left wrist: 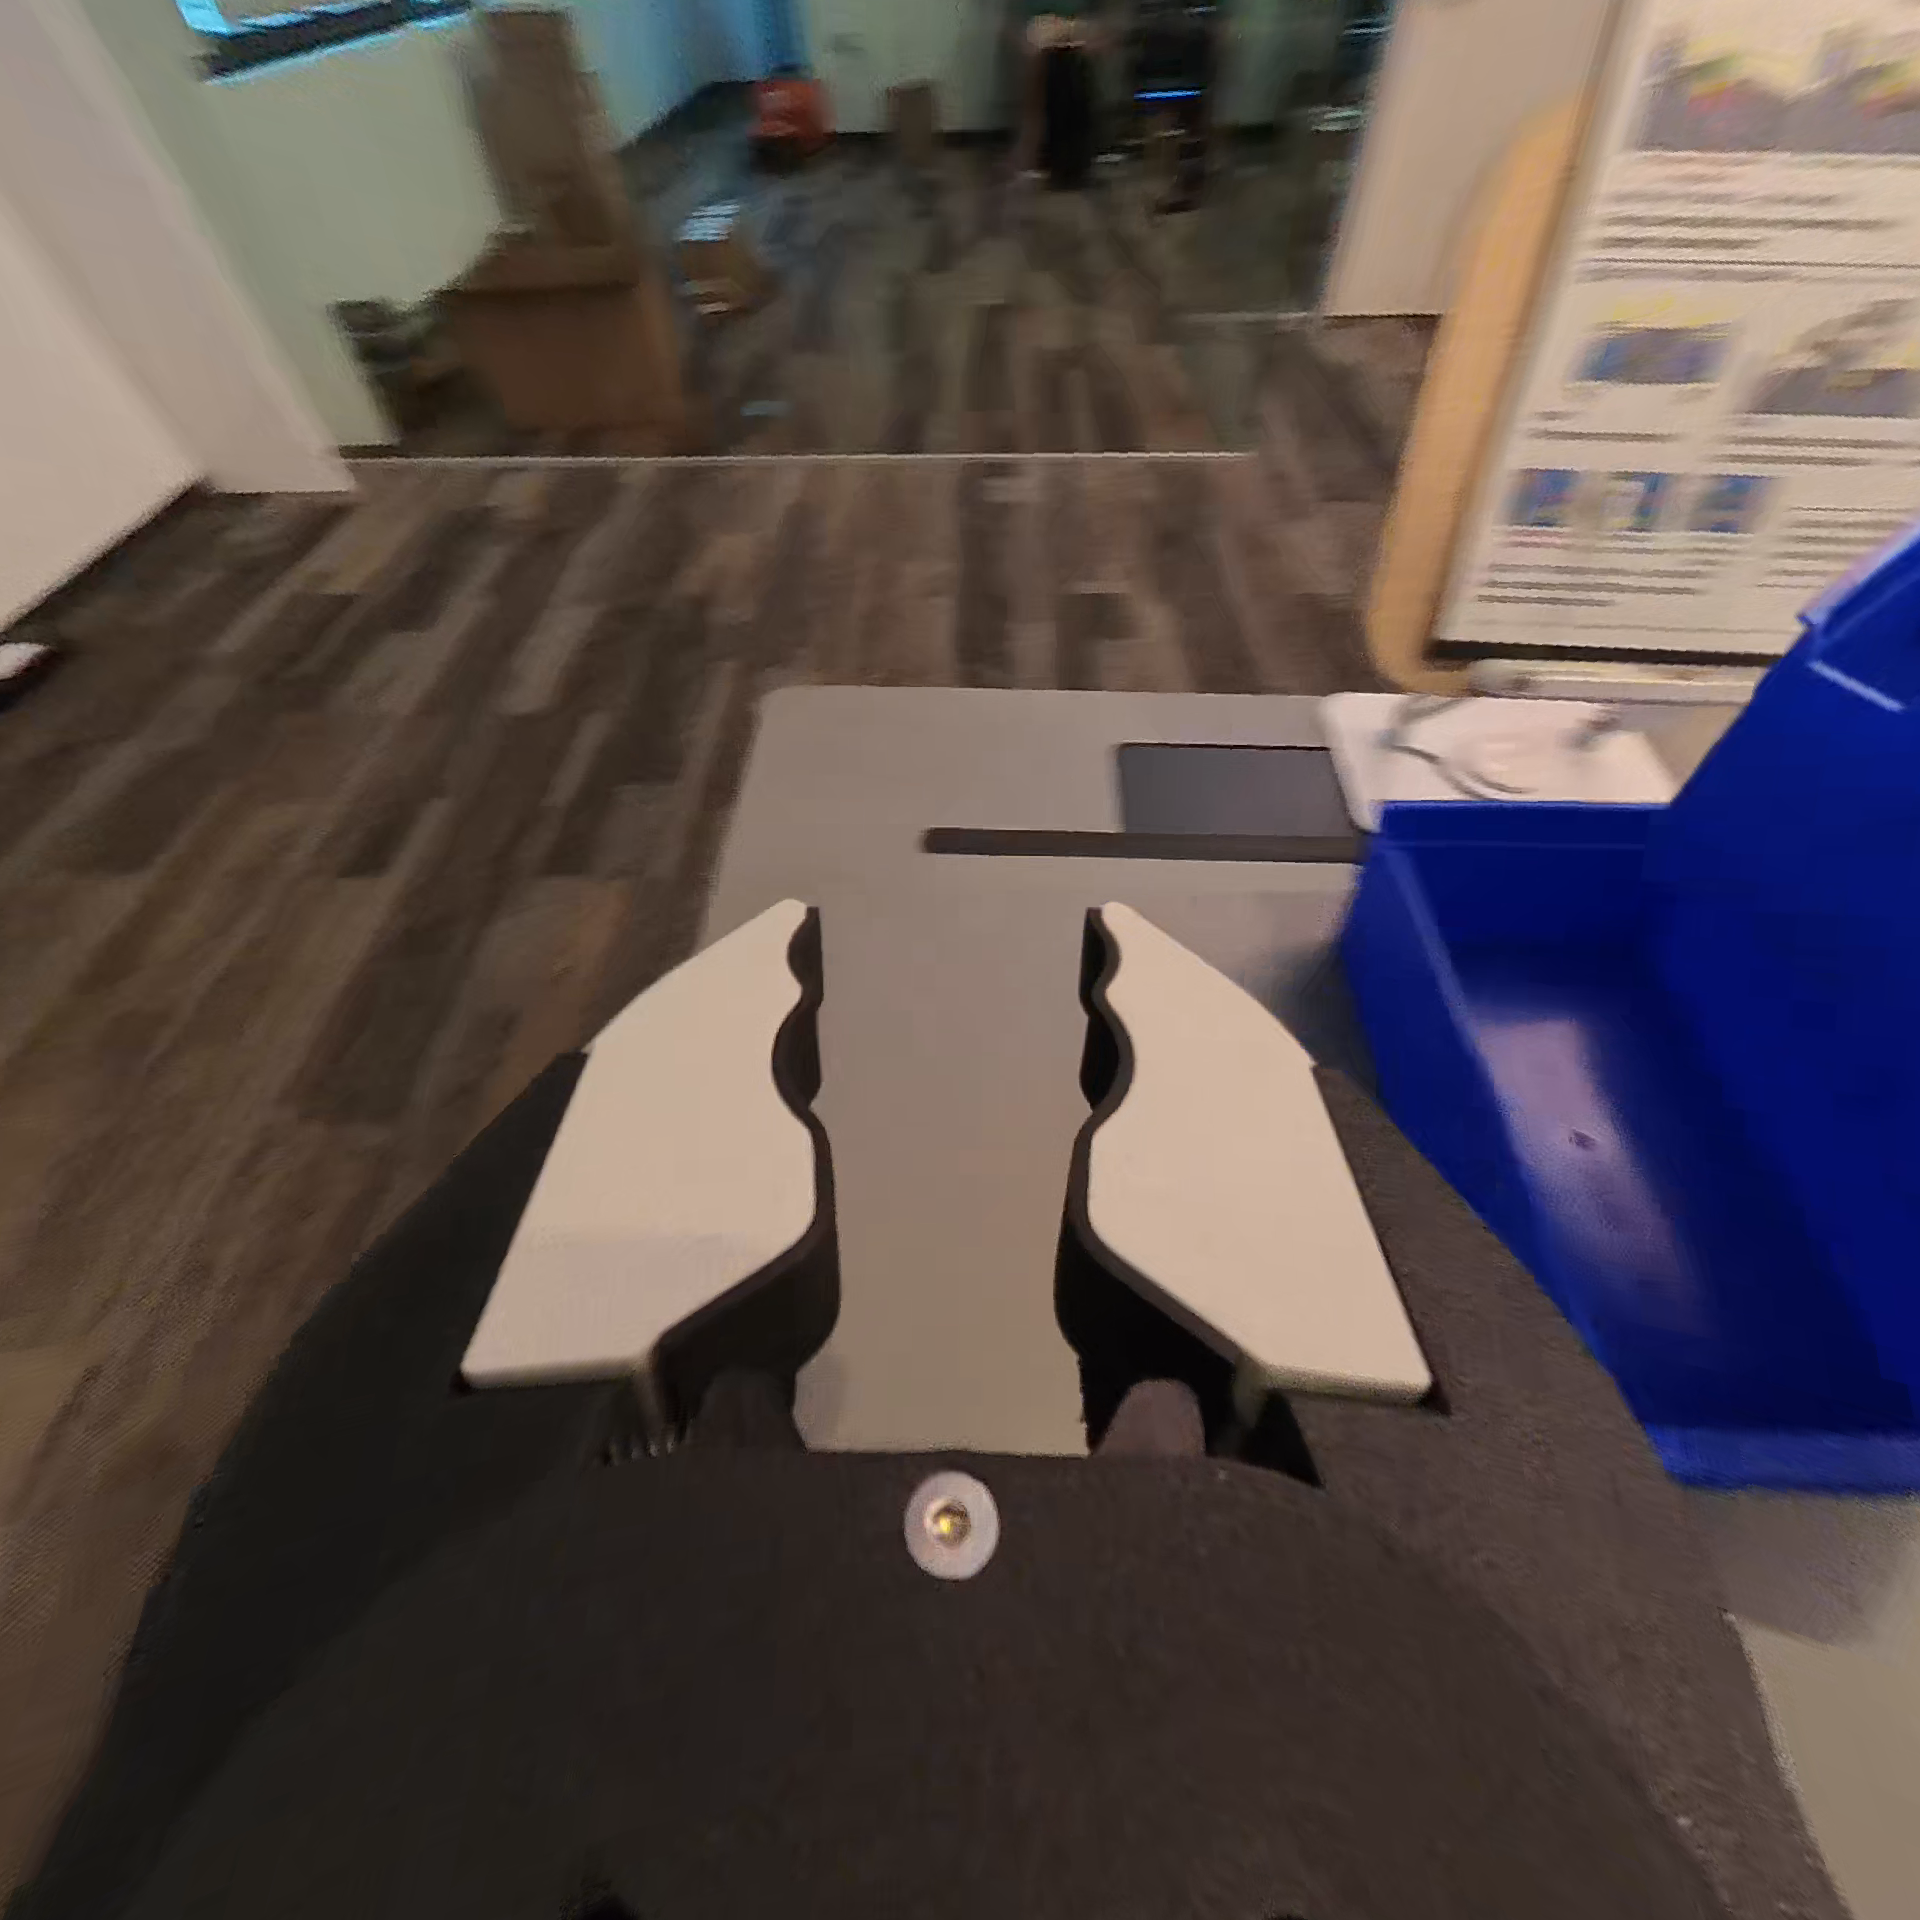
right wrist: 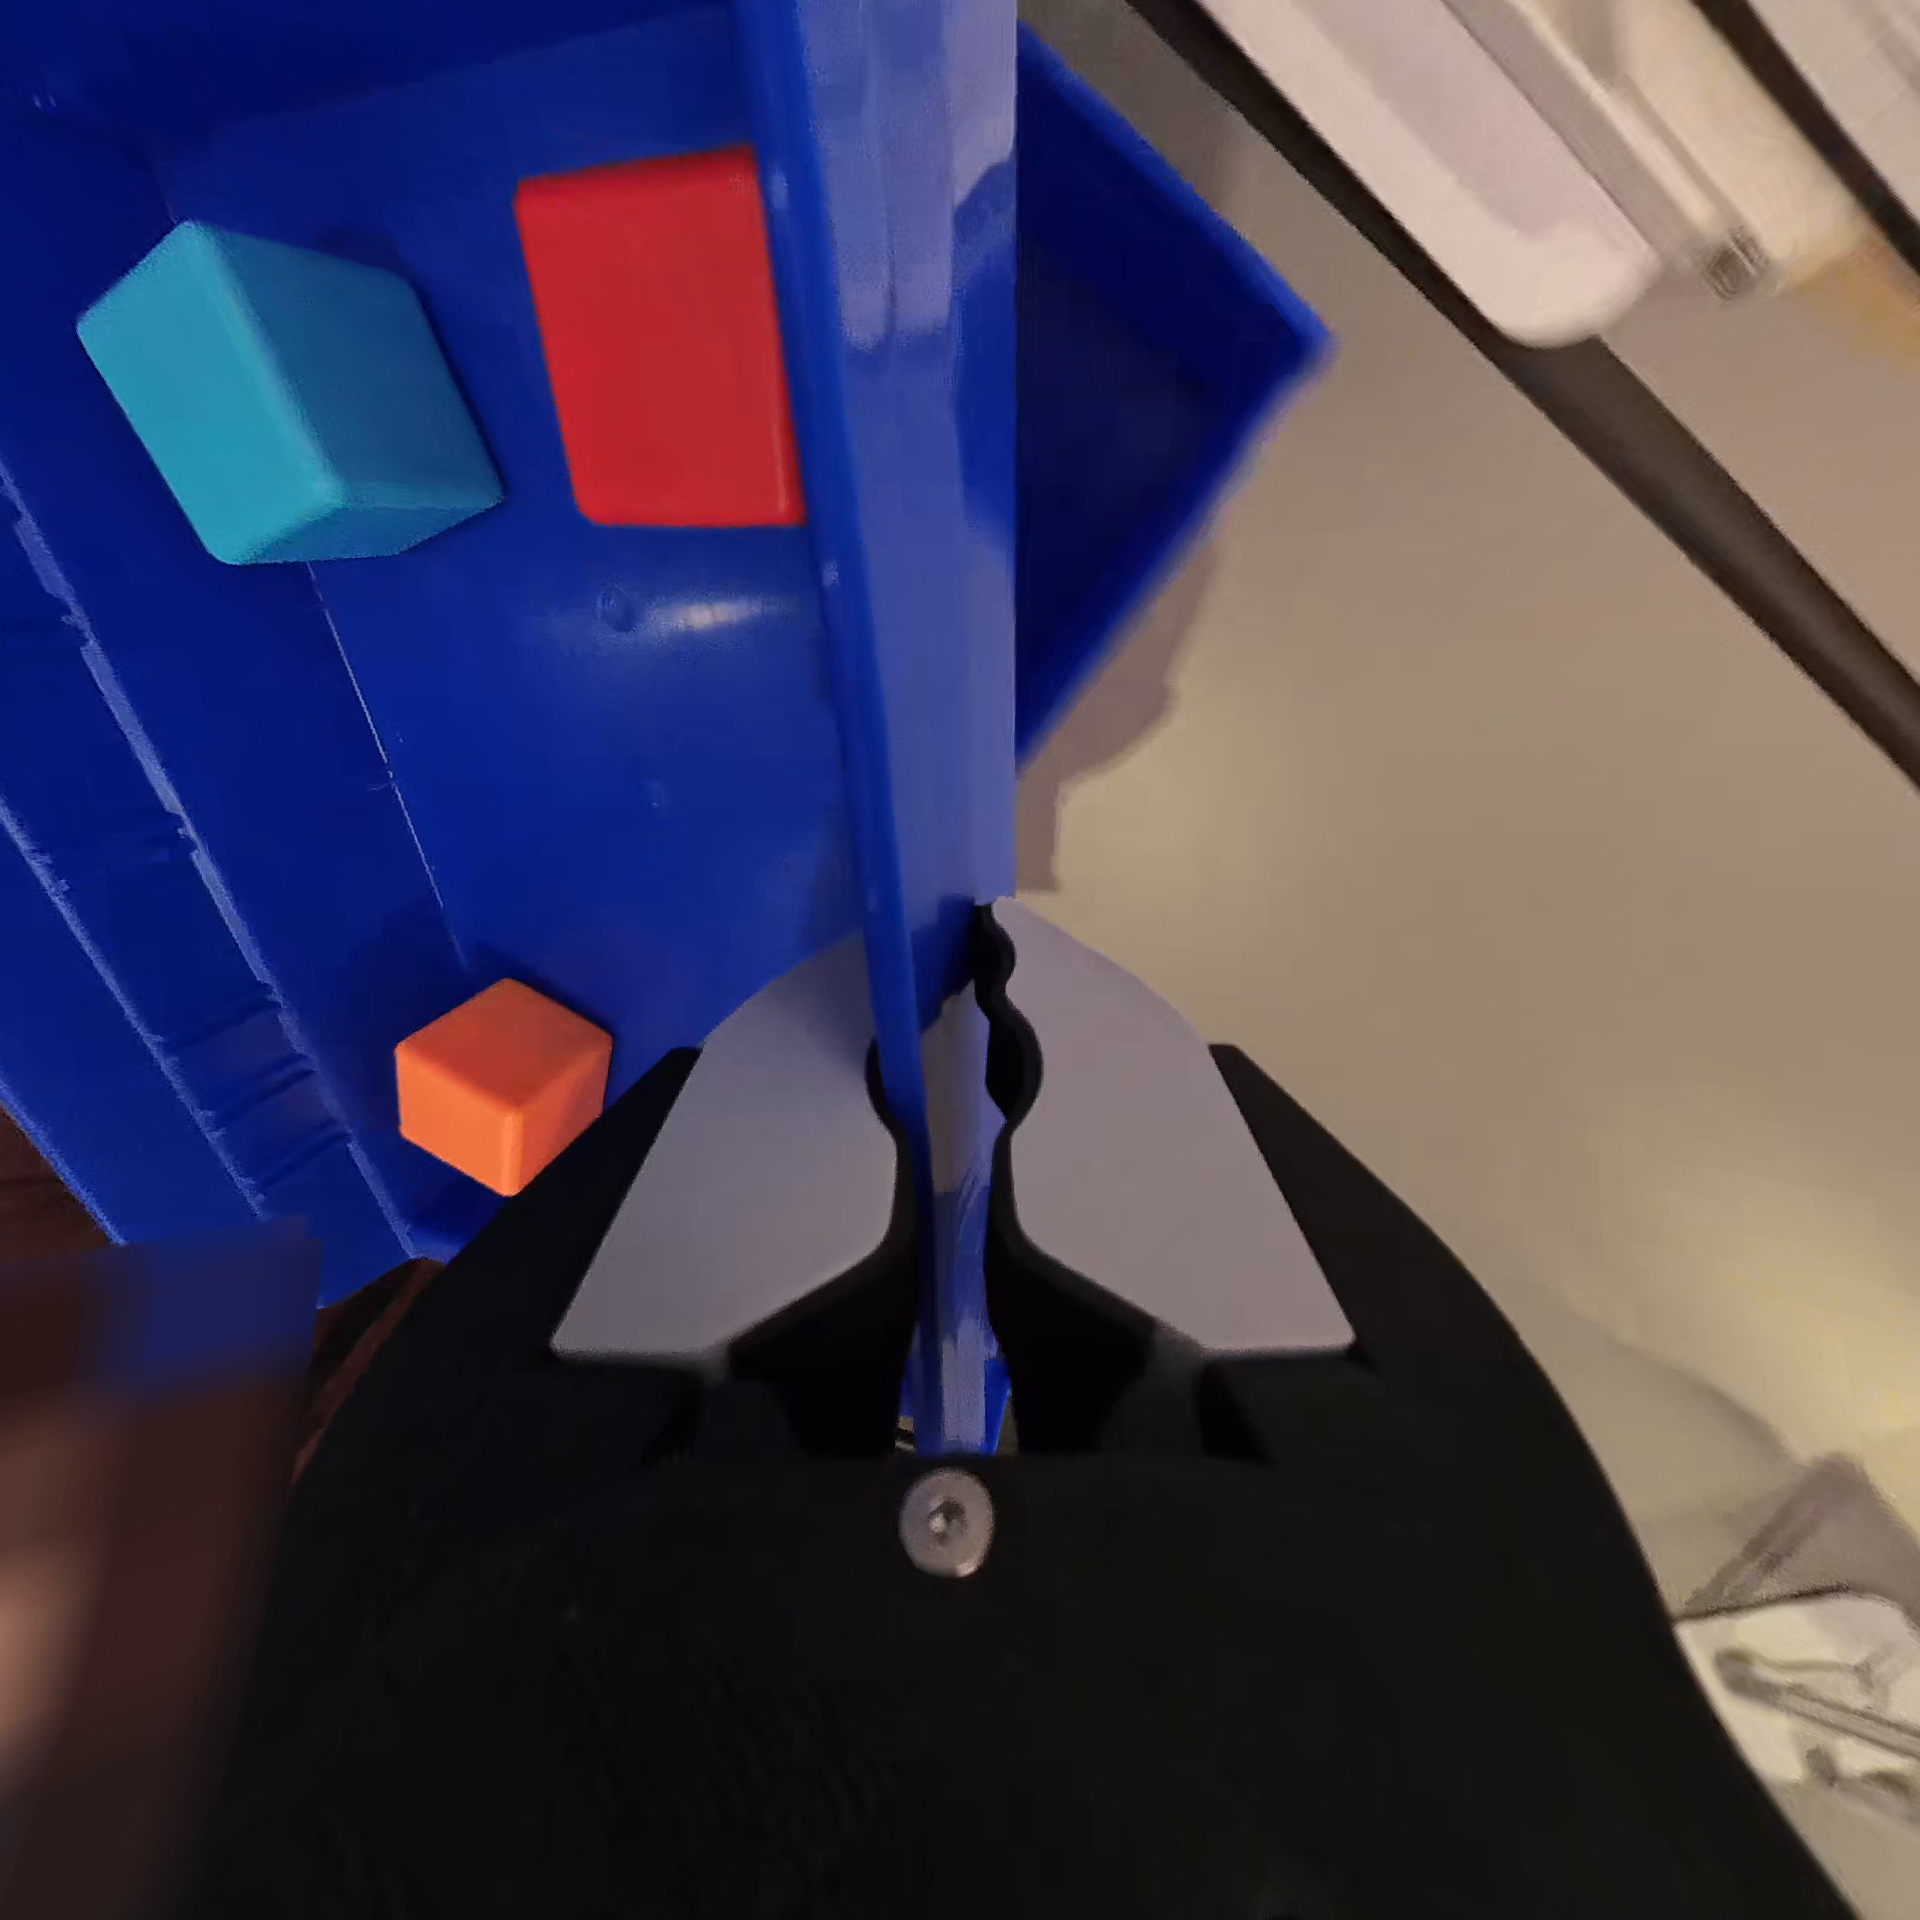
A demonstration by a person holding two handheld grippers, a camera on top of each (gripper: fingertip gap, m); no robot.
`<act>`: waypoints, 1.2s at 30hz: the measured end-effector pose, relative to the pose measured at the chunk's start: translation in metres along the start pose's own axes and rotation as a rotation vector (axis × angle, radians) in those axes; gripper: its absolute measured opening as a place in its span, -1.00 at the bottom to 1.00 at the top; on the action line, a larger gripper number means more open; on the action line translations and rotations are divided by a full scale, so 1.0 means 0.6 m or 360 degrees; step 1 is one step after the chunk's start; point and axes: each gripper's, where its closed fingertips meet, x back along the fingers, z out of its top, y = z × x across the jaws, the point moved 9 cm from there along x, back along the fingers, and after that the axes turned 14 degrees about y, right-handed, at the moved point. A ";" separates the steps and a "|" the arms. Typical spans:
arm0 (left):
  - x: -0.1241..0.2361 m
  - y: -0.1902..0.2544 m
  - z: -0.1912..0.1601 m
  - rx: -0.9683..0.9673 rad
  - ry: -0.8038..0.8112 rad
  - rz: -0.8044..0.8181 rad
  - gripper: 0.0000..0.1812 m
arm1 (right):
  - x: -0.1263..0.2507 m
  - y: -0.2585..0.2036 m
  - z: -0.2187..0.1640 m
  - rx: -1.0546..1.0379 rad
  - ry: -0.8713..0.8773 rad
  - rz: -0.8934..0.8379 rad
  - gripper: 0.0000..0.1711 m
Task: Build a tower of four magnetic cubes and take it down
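— Over the grey table (left wrist: 883,790), what does the left wrist view give us?

— The left gripper (left wrist: 948,925) hovers with its jaws spread wide and nothing between them, only bare tabletop showing in the gap. To its right stands a blue bin (left wrist: 1621,1091), and farther off a white tray (left wrist: 1496,743) sits at the table's far right corner. A poster board (left wrist: 1704,343) leans beyond that. No cubes are visible from this side.

— And the right wrist view?

— The right gripper (right wrist: 951,935) is clamped on the bin's wall (right wrist: 894,520) — the thin blue edge runs straight up between the two fingers. Left of that wall, inside the bin, lie three cubes: a red cube (right wrist: 655,353) just beside the wall, a teal cube (right wrist: 281,395) farther left and tilted, and an orange cube (right wrist: 499,1081) nearer, close to the left finger. They lie apart, none stacked. A fourth cube I cannot make out.
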 end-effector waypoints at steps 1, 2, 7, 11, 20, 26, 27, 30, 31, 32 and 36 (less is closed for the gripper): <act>0.010 -0.013 0.000 -0.0010 0.0015 0.0086 -0.50 | -0.022 -0.032 0.027 0.0054 -0.0010 0.0039 -0.91; 0.019 -0.025 0.000 0.0002 0.0032 0.0143 -0.52 | -0.046 -0.066 0.052 0.0109 -0.0018 0.0078 -0.91; 0.062 -0.076 -0.001 0.0205 0.0141 0.0309 -0.37 | -0.165 -0.223 0.154 0.0294 -0.0060 0.0276 -0.89; 0.092 -0.102 0.003 0.0312 0.0286 0.0381 -0.38 | -0.249 -0.316 0.204 0.0340 -0.0053 0.0387 -0.89; 0.073 -0.120 -0.019 0.0416 0.0148 0.0311 -0.34 | -0.426 -0.378 0.230 0.0228 -0.0029 0.0359 -0.89; 0.059 -0.107 -0.018 0.0383 0.0118 0.0244 -0.34 | -0.501 -0.341 0.209 0.0034 -0.0011 0.0249 -0.89; 0.057 -0.105 -0.018 0.0377 0.0108 0.0237 -0.34 | -0.508 -0.336 0.205 0.0013 -0.0007 0.0220 -0.89; 0.046 -0.101 -0.024 0.0355 0.0040 0.0221 -0.31 | -0.513 -0.329 0.196 -0.0016 0.0019 0.0263 -0.84; 0.041 -0.102 -0.030 0.0344 -0.0012 0.0216 -0.28 | -0.504 -0.326 0.197 -0.0025 0.0087 0.0304 -0.79; 0.037 -0.104 -0.038 0.0338 -0.0086 0.0208 -0.26 | -0.488 -0.323 0.200 -0.0006 0.0182 0.0335 -0.79; 0.019 -0.128 -0.081 0.0434 -0.0377 0.0186 -0.14 | -0.348 -0.289 0.189 0.0323 0.0823 0.0099 -0.73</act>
